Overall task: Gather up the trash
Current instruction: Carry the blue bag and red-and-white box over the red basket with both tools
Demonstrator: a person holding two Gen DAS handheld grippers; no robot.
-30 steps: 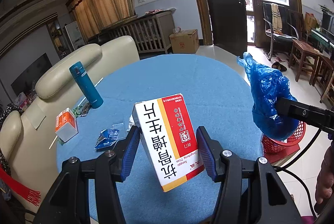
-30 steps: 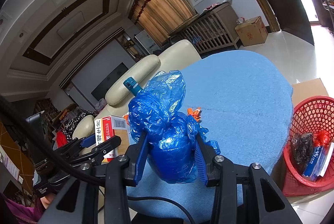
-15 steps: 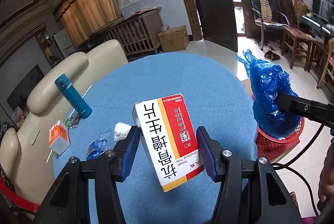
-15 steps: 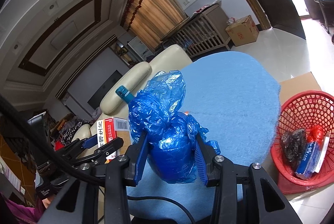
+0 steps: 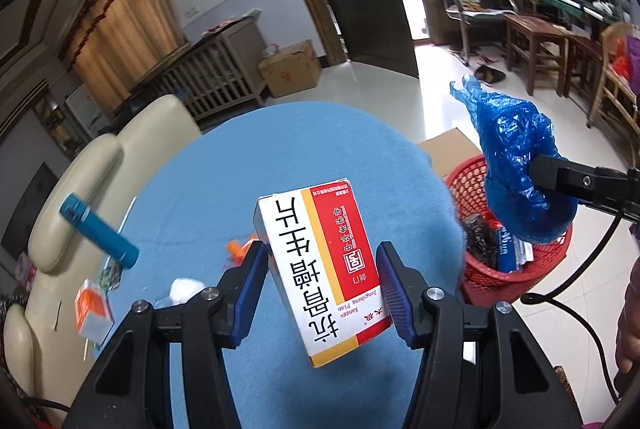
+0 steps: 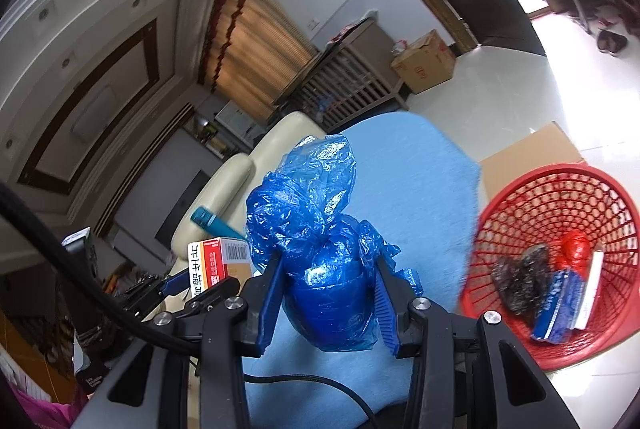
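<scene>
Blue cloth covers the round worktop [image 5: 248,165], with cream leather chairs [image 5: 100,165] beyond it and a red mesh basket [image 6: 560,197] on the floor just off its edge. Over the worktop, the left gripper [image 5: 320,281] tilts downward, its fingers closed on a red, white and yellow medicine box [image 5: 320,269] that is printed in Chinese characters with "Zengsheng Pian" in small letters. Beside the basket, the right gripper [image 6: 326,297] points more nearly level, its fingers clamped on a crumpled blue plastic bag [image 6: 316,229]. Inside the basket lie a dark crumpled wrapper [image 6: 520,277], a blue and white packet [image 6: 556,309] and a red lump [image 6: 576,249]. A teal flask [image 5: 100,229], an orange carton [image 5: 94,309] and a white wad [image 5: 186,289] rest on the worktop.
</scene>
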